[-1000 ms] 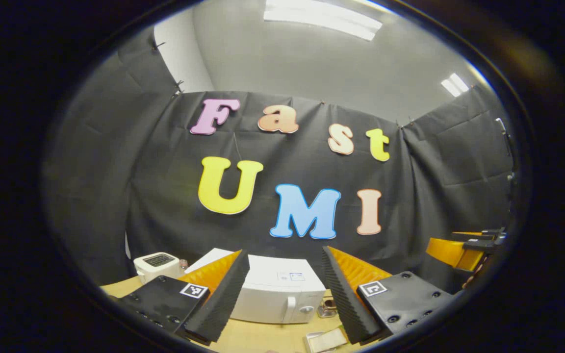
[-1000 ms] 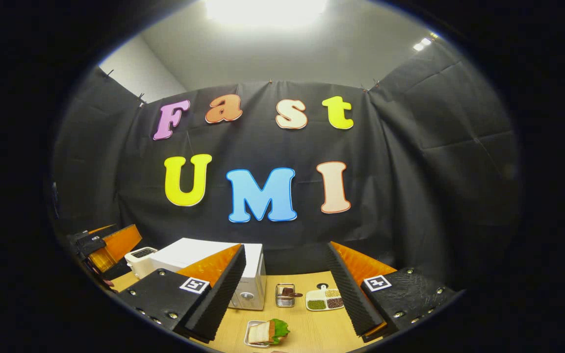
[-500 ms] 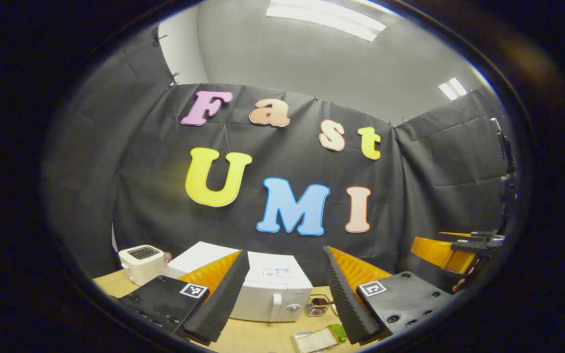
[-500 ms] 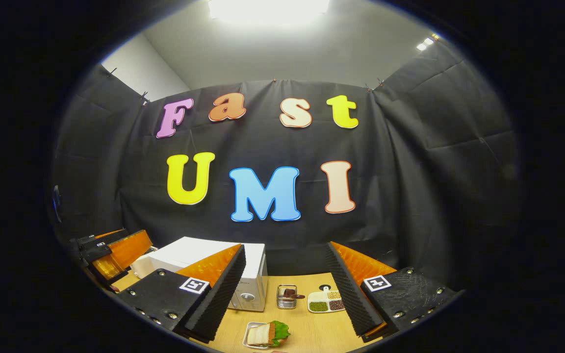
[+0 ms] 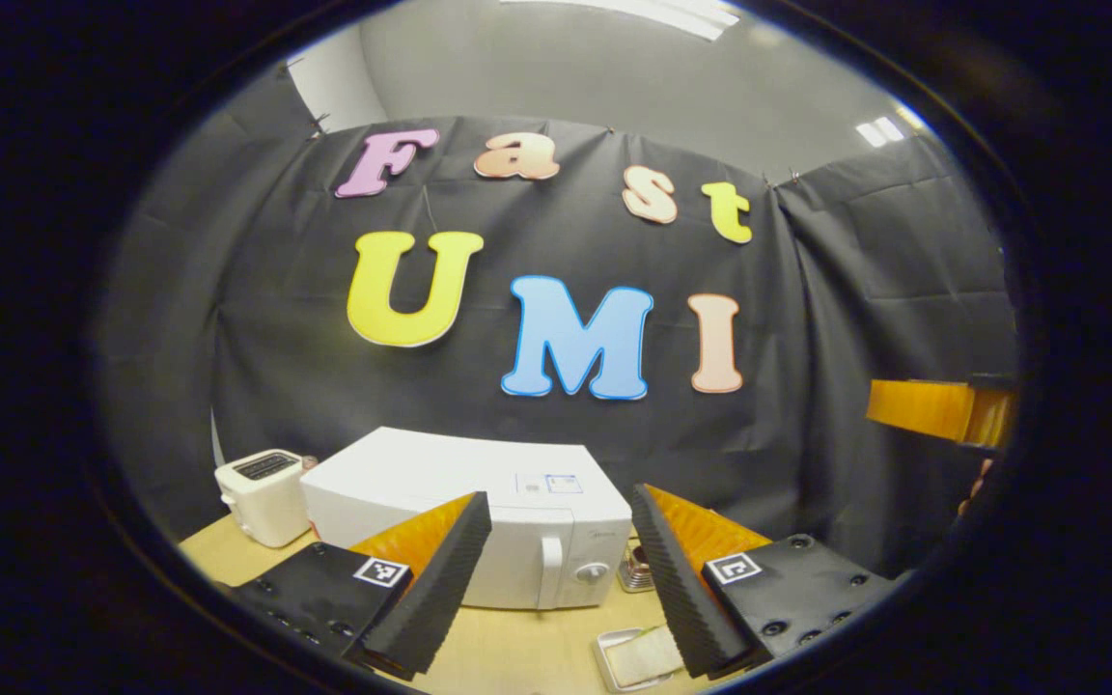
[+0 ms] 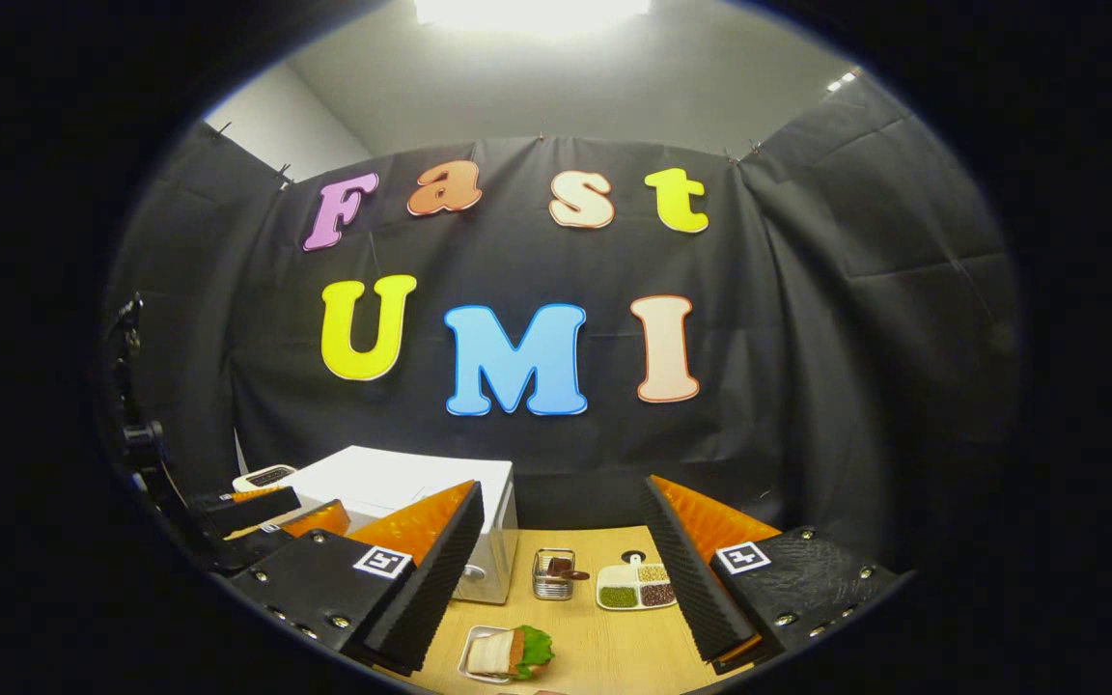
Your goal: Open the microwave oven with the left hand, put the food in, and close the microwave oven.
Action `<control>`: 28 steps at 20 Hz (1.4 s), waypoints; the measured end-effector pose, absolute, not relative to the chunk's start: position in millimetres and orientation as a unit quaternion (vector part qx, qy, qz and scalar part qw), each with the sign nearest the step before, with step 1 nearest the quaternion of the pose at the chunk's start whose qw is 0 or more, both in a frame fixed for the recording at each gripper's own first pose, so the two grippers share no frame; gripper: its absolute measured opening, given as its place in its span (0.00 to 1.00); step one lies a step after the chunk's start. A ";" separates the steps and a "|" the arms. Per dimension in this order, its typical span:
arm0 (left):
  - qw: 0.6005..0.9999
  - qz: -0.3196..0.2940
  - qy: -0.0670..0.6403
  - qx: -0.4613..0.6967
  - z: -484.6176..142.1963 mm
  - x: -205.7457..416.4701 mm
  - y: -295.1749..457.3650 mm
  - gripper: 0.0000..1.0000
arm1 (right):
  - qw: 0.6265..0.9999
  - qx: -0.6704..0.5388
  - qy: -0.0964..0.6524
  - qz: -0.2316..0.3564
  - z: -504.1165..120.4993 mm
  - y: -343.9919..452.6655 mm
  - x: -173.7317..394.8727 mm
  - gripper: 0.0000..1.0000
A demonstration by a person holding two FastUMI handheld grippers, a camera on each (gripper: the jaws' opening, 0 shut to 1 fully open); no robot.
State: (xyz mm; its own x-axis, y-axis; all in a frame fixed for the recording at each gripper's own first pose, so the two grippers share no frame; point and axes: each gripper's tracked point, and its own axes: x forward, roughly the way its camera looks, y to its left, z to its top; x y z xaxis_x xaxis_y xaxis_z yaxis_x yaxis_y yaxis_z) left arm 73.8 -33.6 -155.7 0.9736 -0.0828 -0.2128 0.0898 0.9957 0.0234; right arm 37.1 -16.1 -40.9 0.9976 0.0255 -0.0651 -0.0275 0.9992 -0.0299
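A white microwave oven (image 5: 479,512) stands on the wooden table with its door shut; its handle (image 5: 550,571) faces me. My left gripper (image 5: 556,589) hangs open in front of it, a short way off, with nothing between its fingers. A sandwich on a small tray (image 5: 635,654) lies on the table below its right finger. In the right gripper view the microwave (image 6: 402,497) is at the left and the sandwich with lettuce (image 6: 508,652) sits on its tray in front. My right gripper (image 6: 561,589) is open and empty above the table. The left gripper (image 6: 262,516) appears at the far left.
A white toaster (image 5: 262,497) stands left of the microwave. A small wire basket (image 6: 553,575) and a divided dish of grains (image 6: 636,587) sit on the table (image 6: 604,647) to the microwave's right. The right gripper (image 5: 932,410) shows at the right edge of the left gripper view.
My left gripper has moved closer to the microwave, which now looks larger, and tipped downward. The right gripper has shifted slightly; both stay open.
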 end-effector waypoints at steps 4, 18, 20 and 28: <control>0.988 -0.038 0.146 0.026 -219.5 104.4 -32.3 0.96 | 0.998 -0.020 0.053 0.007 -55.5 -28.9 45.0 0.99; 0.960 -0.006 0.279 0.006 -366.9 179.7 -15.2 0.88 | 0.994 0.003 0.103 -0.031 -93.2 -68.8 81.3 0.99; 0.959 -0.017 0.283 0.001 -368.5 179.4 -19.0 0.67 | 0.994 0.005 0.108 -0.029 -96.8 -68.0 84.8 0.99; 0.954 -0.030 0.295 0.046 -369.8 181.4 -21.7 0.11 | 0.994 -0.002 0.108 -0.009 -96.9 -60.3 83.0 0.99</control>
